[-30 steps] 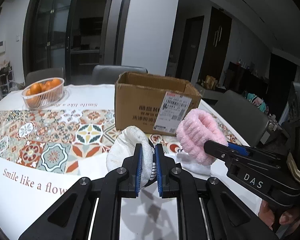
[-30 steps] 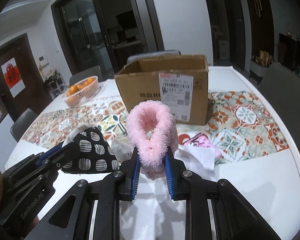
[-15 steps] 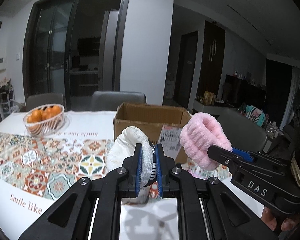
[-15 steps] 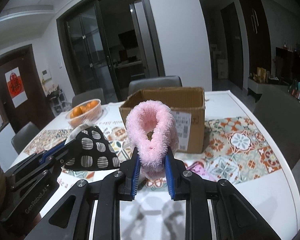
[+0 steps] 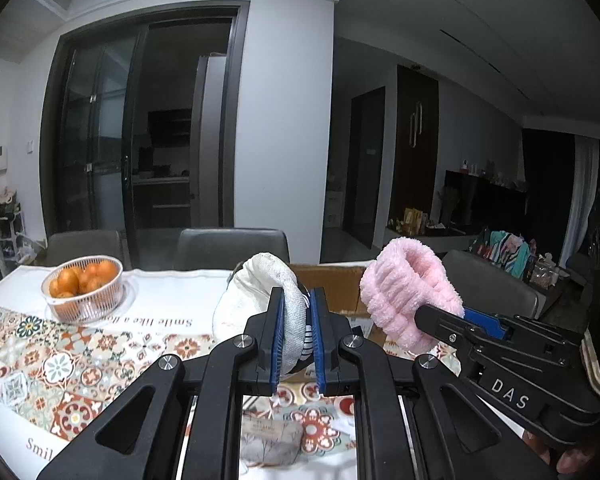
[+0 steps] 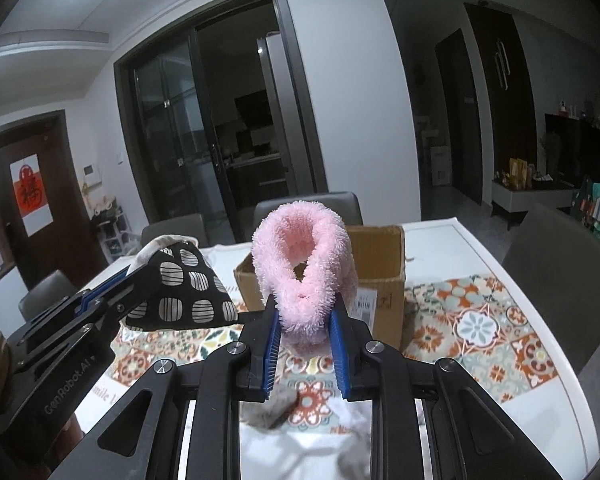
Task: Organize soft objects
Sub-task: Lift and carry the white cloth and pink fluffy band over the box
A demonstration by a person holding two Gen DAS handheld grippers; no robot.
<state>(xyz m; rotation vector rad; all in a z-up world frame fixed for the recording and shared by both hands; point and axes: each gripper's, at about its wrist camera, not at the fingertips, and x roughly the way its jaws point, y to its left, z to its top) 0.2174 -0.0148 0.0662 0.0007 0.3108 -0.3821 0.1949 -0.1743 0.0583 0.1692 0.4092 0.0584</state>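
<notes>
My left gripper (image 5: 296, 300) is shut on a folded cloth (image 5: 260, 296), white on one side and black with white patches on the other (image 6: 184, 292), held high above the table. My right gripper (image 6: 305, 312) is shut on a fluffy pink headband (image 6: 304, 252), also seen to the right in the left wrist view (image 5: 408, 292). Both are lifted in front of an open cardboard box (image 6: 380, 264), partly hidden behind them.
A white basket of oranges (image 5: 83, 289) stands at the table's far left. A patterned tablecloth (image 5: 60, 360) covers the table. More soft items (image 5: 272, 440) lie on the table below the grippers. Grey chairs (image 5: 232, 246) stand around the table.
Both grippers have risen with their loads. The table and the box have dropped lower in both views, and the box top now sits behind the held items.
</notes>
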